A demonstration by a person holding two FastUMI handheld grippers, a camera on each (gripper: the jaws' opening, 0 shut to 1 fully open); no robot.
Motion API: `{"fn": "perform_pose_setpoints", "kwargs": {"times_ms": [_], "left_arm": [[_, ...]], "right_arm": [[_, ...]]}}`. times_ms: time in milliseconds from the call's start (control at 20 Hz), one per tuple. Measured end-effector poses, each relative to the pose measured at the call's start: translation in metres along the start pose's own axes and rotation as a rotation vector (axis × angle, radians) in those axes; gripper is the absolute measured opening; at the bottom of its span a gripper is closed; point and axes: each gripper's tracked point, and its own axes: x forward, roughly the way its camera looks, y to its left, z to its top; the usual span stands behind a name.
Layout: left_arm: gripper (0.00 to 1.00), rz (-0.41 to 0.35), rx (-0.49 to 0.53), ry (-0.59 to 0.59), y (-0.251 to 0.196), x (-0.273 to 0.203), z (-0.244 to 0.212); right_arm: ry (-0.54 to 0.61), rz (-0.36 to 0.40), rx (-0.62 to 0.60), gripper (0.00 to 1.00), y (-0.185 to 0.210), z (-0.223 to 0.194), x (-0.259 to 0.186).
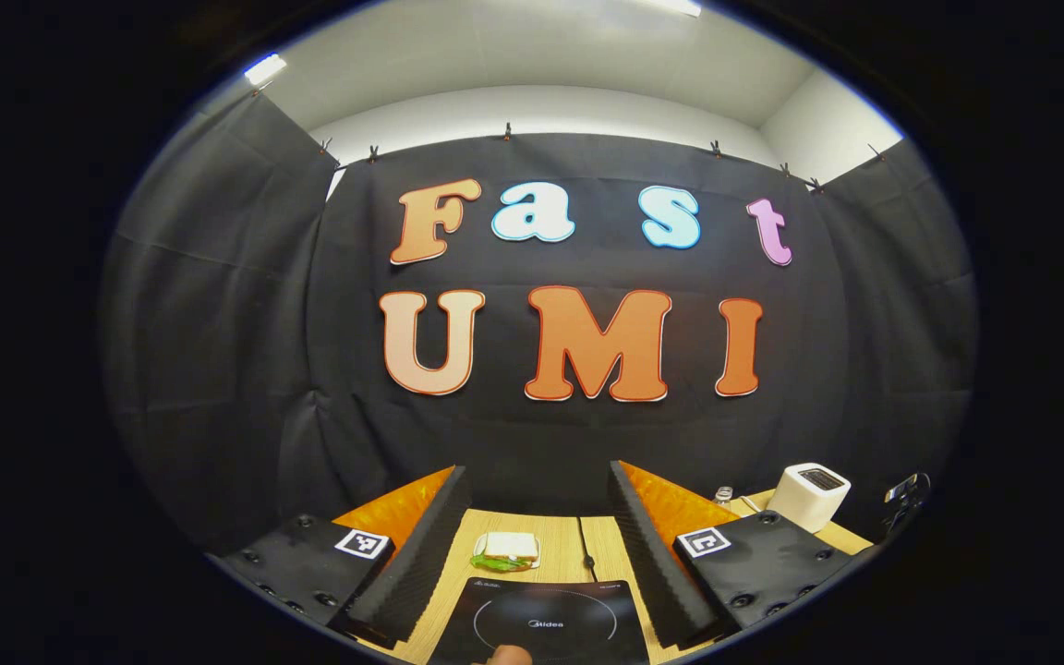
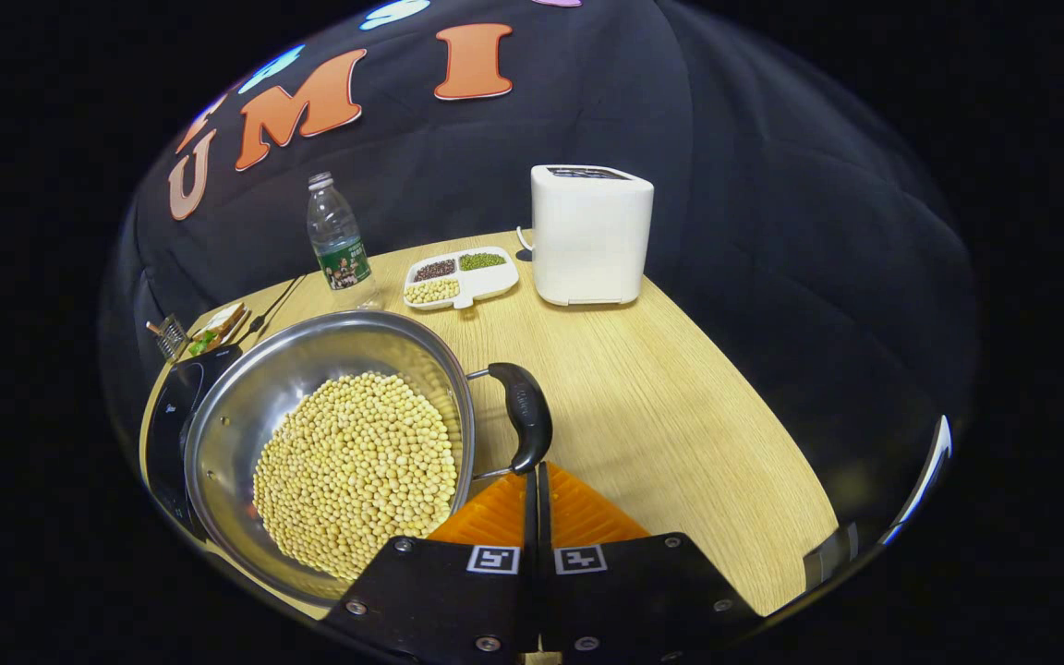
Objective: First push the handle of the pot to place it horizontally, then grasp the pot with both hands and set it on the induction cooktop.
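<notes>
Touching the pot (image 2: pixel 329 443) handle (image 2: pixel 525 414) — right gripper (image 2: pixel 537 476) fingers pressed together, left gripper (image 1: pixel 537 545) spread above the induction cooktop (image 1: pixel 541 623).

The left gripper (image 1: pixel 537 554) is held level and points toward the far wall. Its two fingers (image 1: pixel 421 554) are spread wide apart and nothing is between them. A fingertip (image 1: pixel 509 656) of the person's hand peeks in at the near edge of the left gripper view. The right gripper (image 2: pixel 537 480) is tilted downward toward the surface. Its two fingers (image 2: pixel 495 517) are pressed together with just a thin slit between them, and they grip nothing.
</notes>
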Motion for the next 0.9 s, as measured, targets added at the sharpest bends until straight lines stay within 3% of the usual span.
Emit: {"fn": "perform_pose_setpoints", "kwargs": {"times_ms": [500,900], "left_arm": [[0.98,-0.011,0.001,0.06,-0.012,0.007,-0.037],[0.98,-0.086,0.0,0.142,-0.058,0.011,-0.102]], "right_arm": [[0.003,0.002,0.008,0.0,-0.005,0.003,0.003],[-0.042,-0.034,0.025,0.0,-0.021,0.006,-0.013]]}}
